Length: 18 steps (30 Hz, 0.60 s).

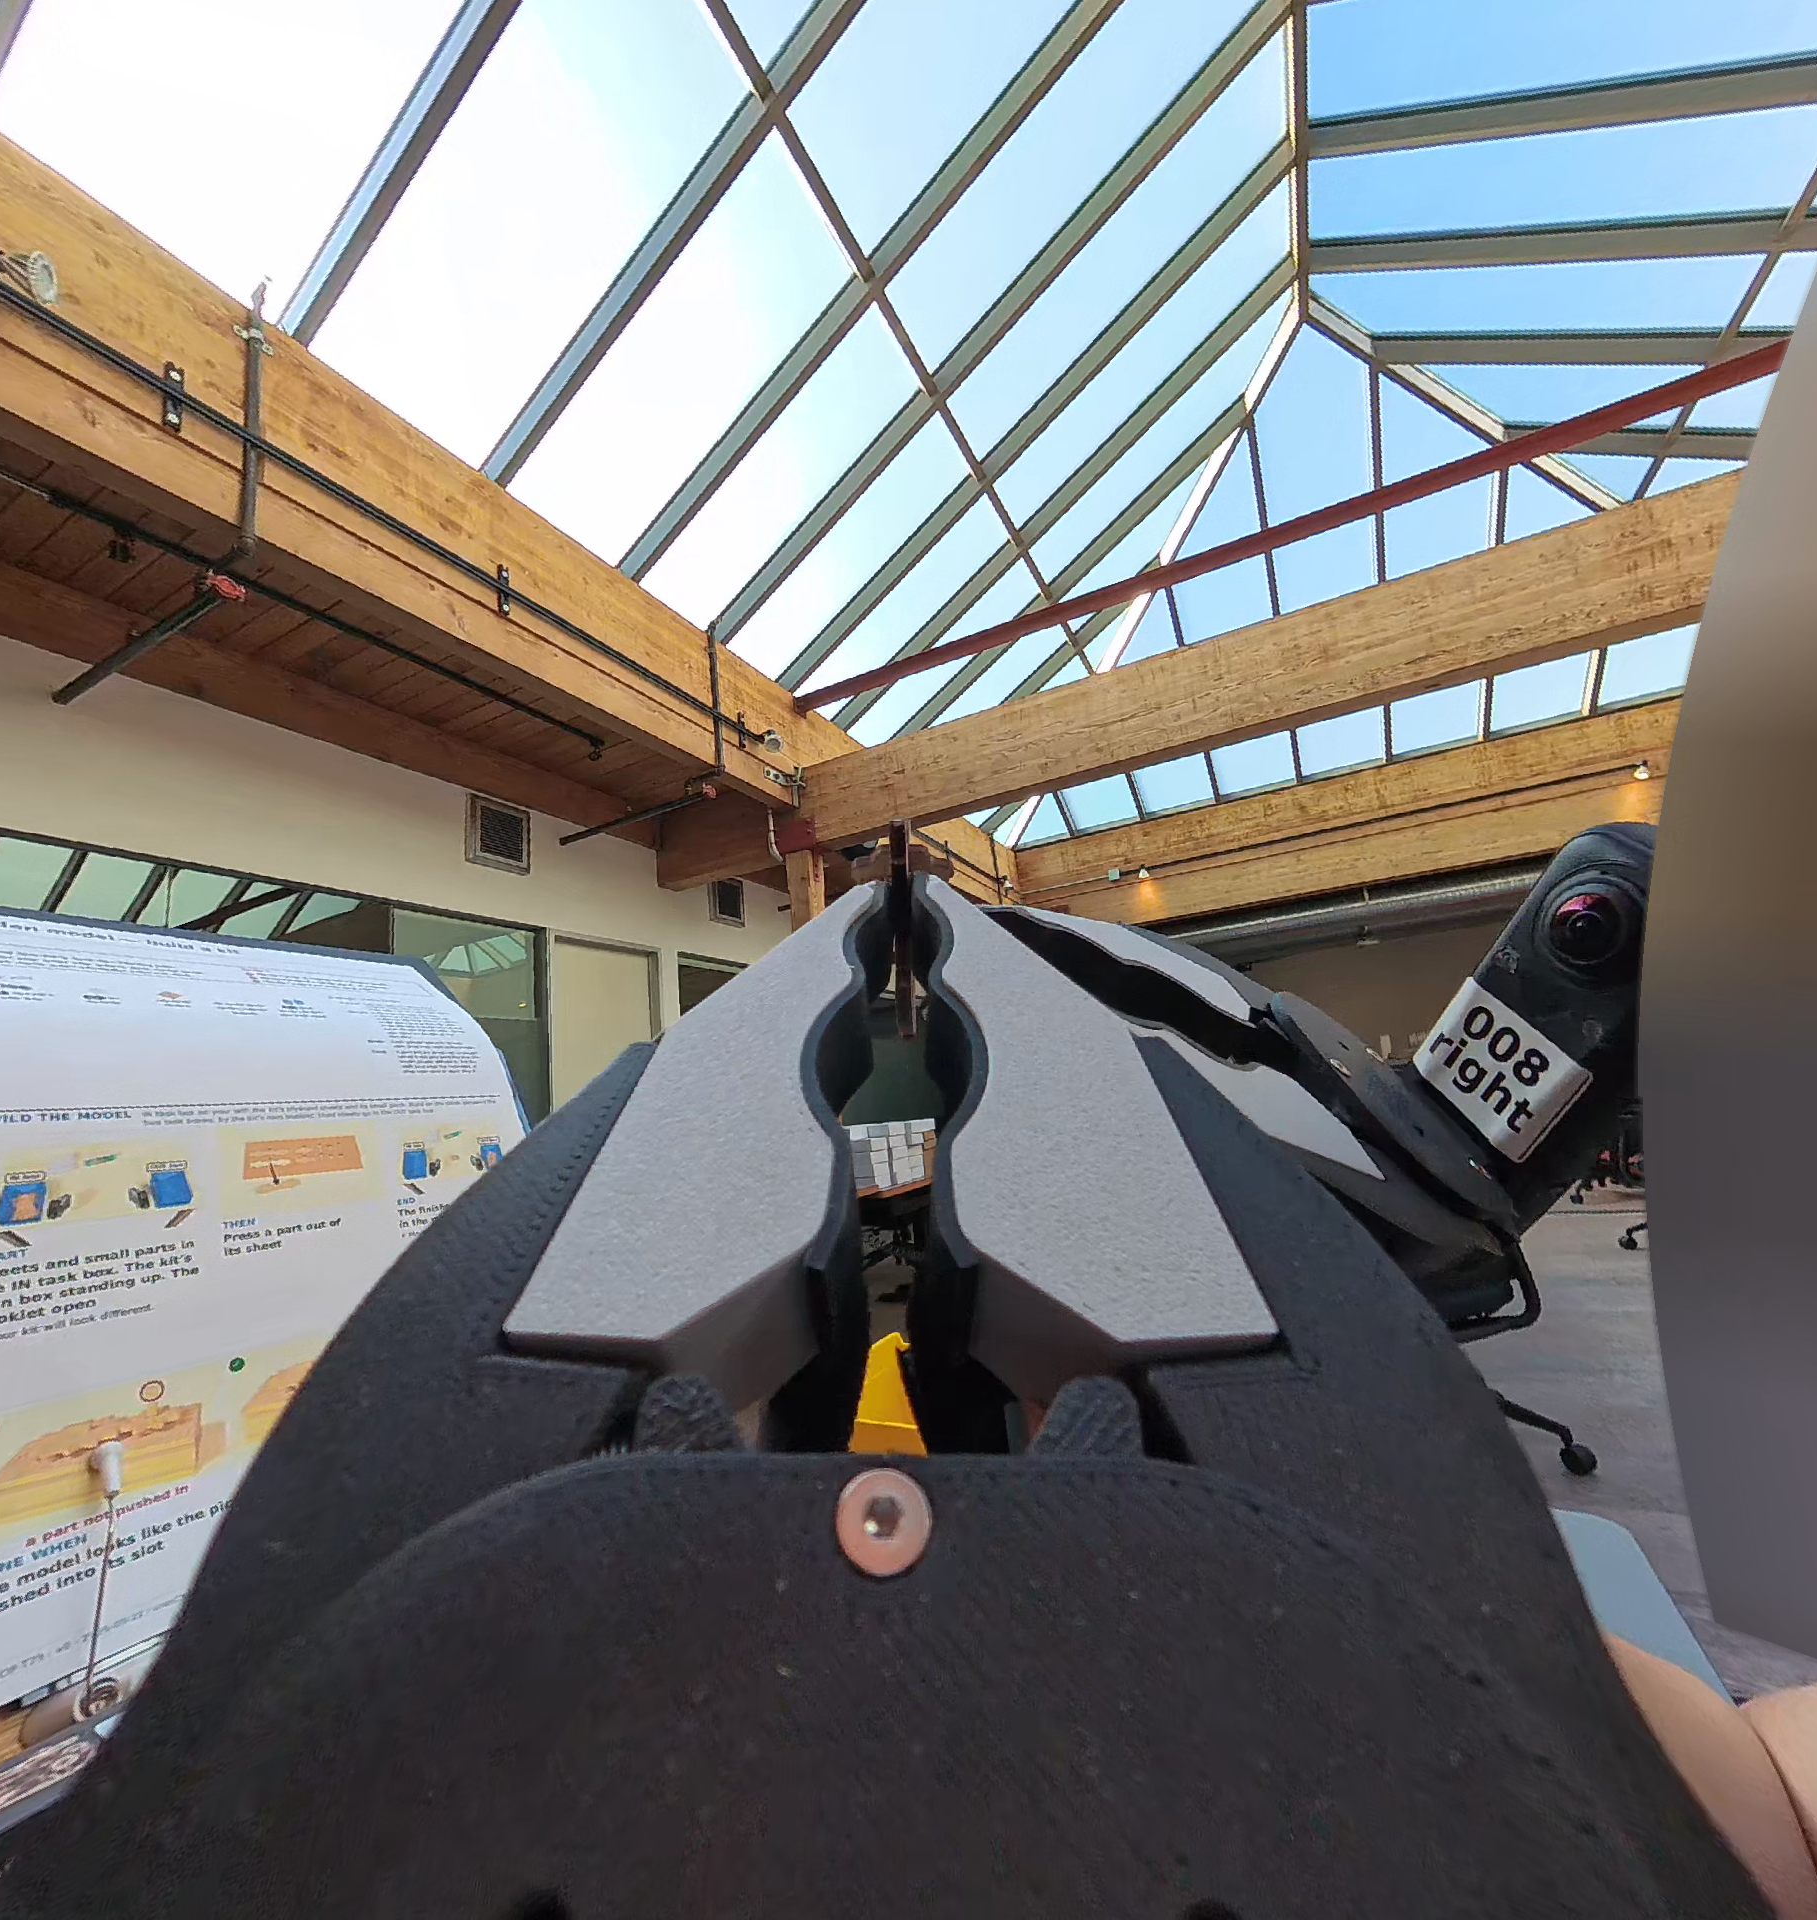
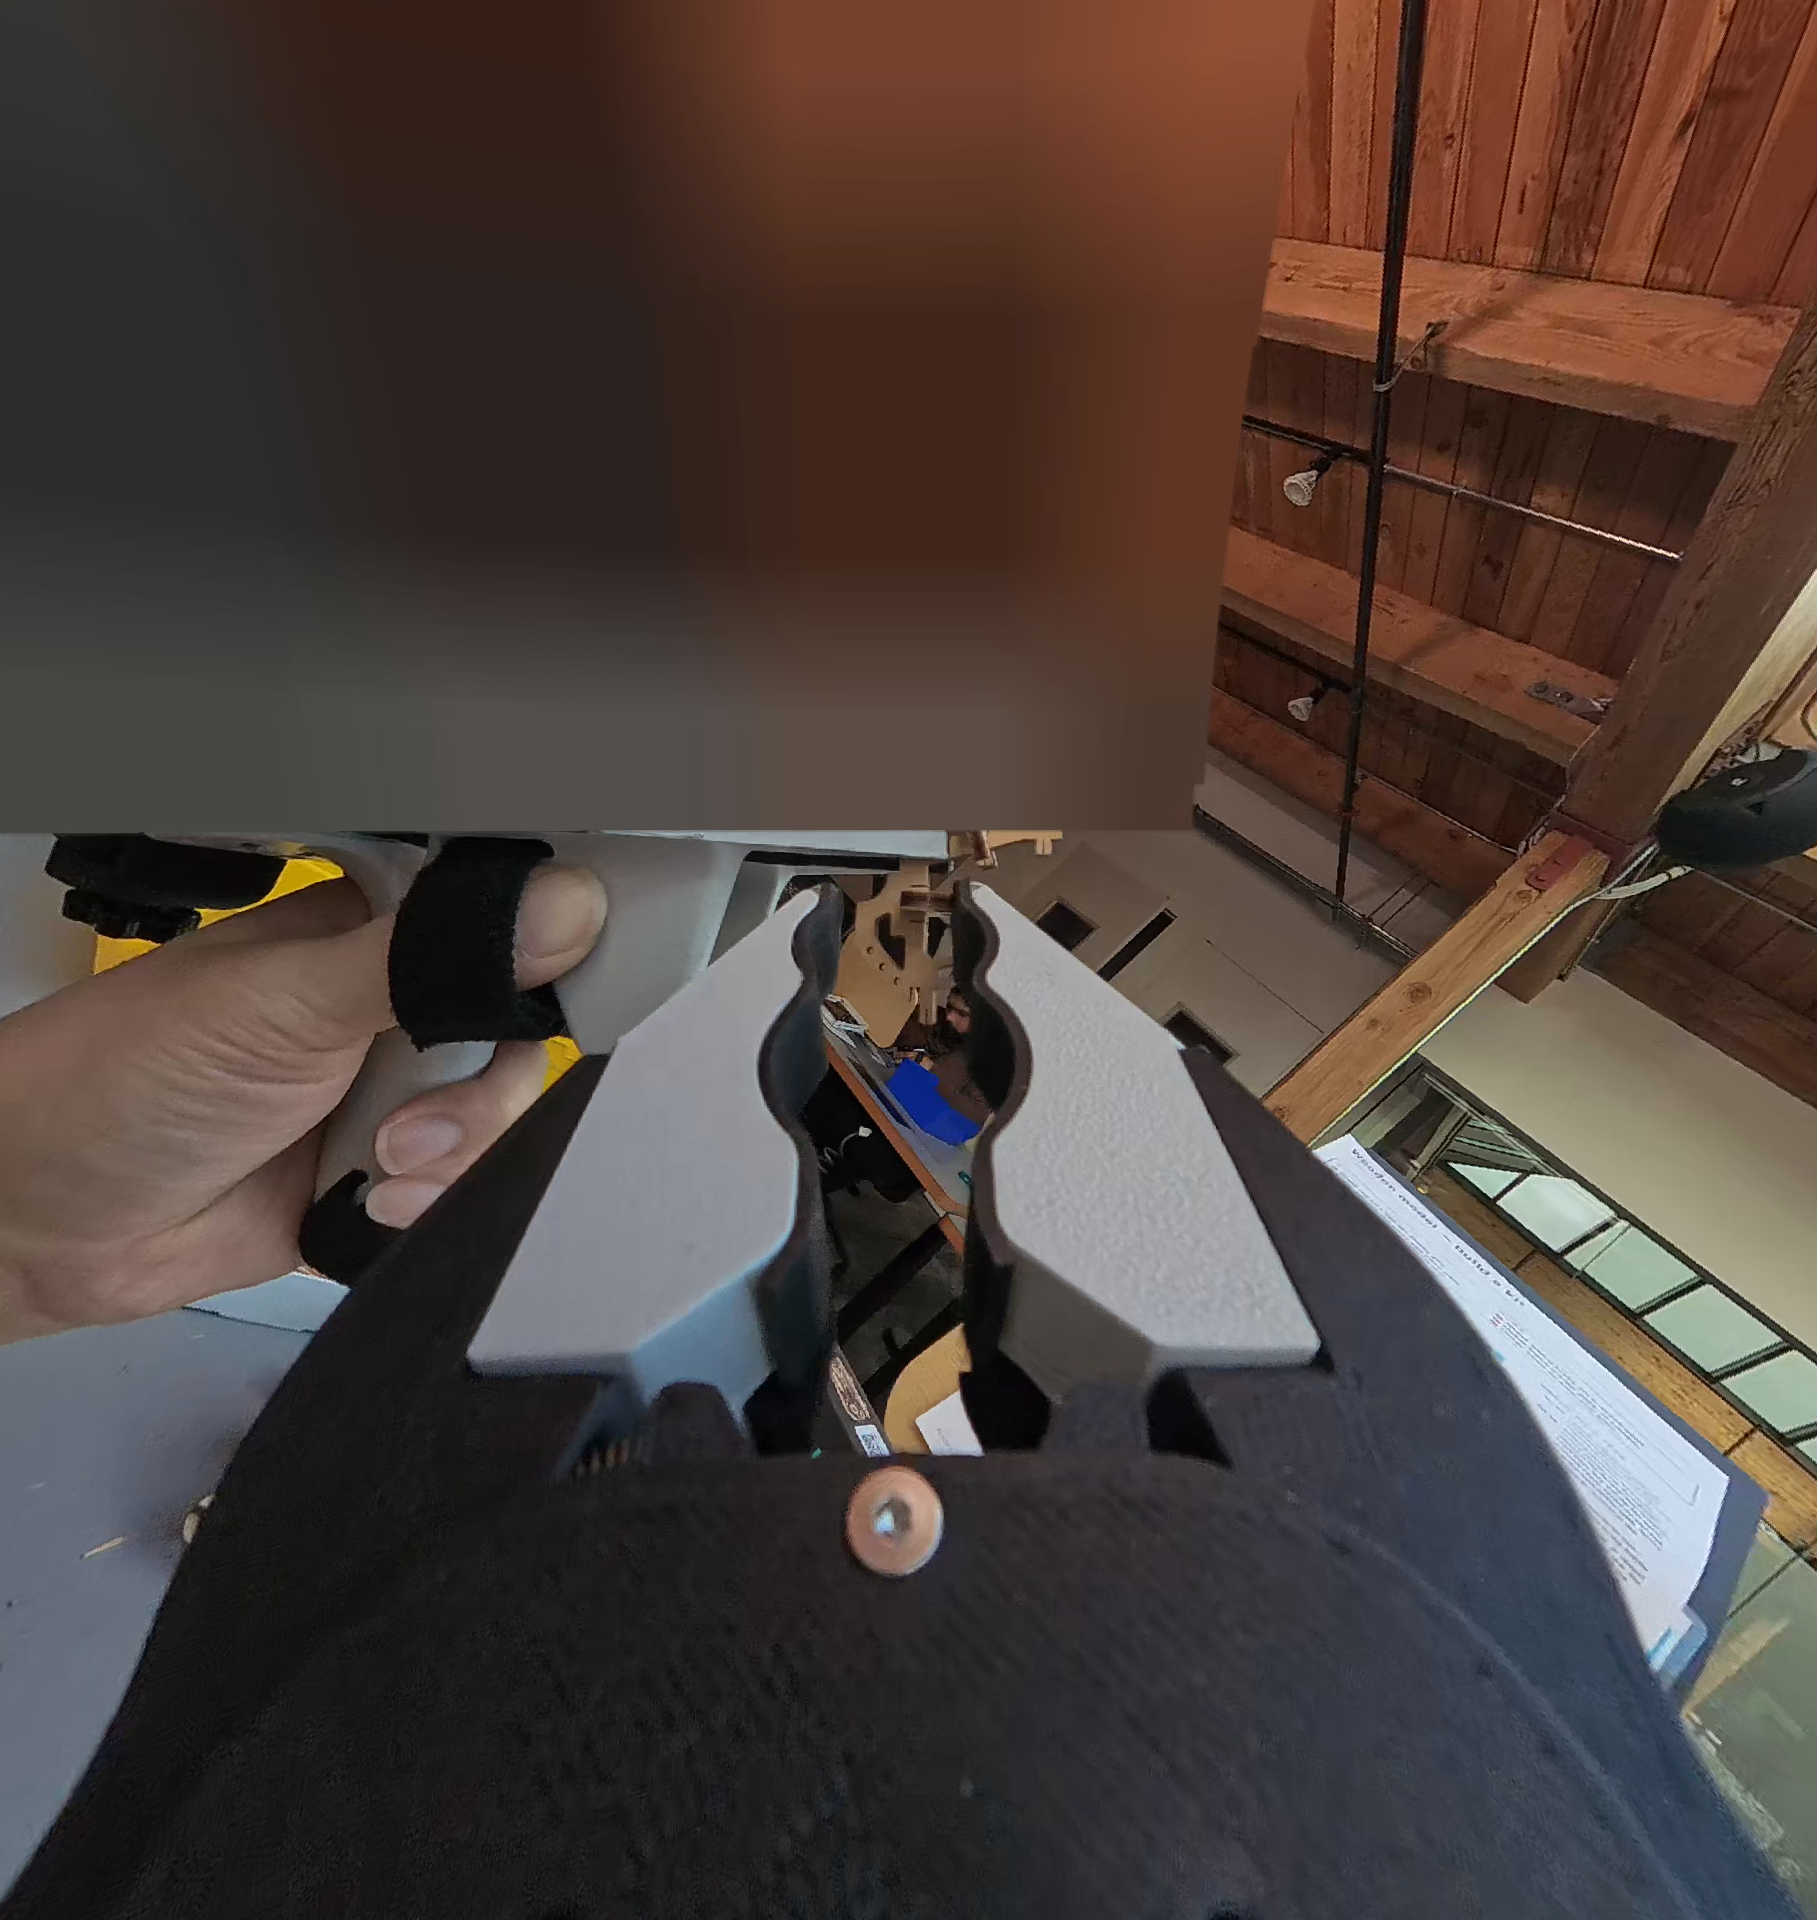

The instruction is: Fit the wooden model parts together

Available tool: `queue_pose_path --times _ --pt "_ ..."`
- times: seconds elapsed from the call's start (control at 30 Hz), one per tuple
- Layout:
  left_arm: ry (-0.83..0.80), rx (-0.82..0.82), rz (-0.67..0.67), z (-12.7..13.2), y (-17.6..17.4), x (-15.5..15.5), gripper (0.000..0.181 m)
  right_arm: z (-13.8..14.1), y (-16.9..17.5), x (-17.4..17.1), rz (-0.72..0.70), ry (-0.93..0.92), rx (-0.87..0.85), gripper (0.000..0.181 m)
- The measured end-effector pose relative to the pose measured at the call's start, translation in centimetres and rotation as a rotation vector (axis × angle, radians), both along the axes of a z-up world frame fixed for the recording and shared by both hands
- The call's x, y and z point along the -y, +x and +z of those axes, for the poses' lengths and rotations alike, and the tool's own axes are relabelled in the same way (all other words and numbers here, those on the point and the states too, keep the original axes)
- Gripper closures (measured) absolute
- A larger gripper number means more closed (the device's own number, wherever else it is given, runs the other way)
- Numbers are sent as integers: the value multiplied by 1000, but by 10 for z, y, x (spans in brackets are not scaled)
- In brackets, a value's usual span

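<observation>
Left wrist view looks steeply upward at a glass roof and timber beams, with the left tool (image 1: 902, 914) at frame centre pinching a thin dark wooden piece (image 1: 900, 961) edge-on between its tips. That piece stands upright in the frame, its long axis running along the tool's fingers, and a small lobed end pokes out above the tips. To the right of centre the right tool (image 1: 1122, 971) shows from the side, lying close beside the left one with its camera housing at the right edge. An instruction sheet (image 1: 145, 1226) fills the lower left.

In the right wrist view, the right tool (image 2: 896, 914) is closed nearly together on a pale wooden model part (image 2: 899, 945) with cut-outs and tabs, held at the tips in the centre of the frame. A hand (image 2: 187, 1101) at the left grips the handle of the other tool, so both pieces are in the air, close together, well above the table (image 2: 42, 1538) at lower left.

The coming fit appears to turn on alignment: the dark piece's flat plane has to meet a slot in the pale part squarely. Whether the two pieces already touch cannot be told.
</observation>
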<state>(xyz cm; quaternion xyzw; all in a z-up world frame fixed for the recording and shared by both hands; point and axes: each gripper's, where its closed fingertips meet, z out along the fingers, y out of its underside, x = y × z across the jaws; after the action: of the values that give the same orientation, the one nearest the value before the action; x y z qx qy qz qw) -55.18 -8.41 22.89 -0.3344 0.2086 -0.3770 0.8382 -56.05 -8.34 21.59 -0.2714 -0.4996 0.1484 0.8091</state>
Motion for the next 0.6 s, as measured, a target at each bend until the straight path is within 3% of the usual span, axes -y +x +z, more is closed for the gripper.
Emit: queue_pose_path --times 0.6 --pt "-28 24 -4 -1 0 -2 181 1 0 -2 -151 121 0 164"
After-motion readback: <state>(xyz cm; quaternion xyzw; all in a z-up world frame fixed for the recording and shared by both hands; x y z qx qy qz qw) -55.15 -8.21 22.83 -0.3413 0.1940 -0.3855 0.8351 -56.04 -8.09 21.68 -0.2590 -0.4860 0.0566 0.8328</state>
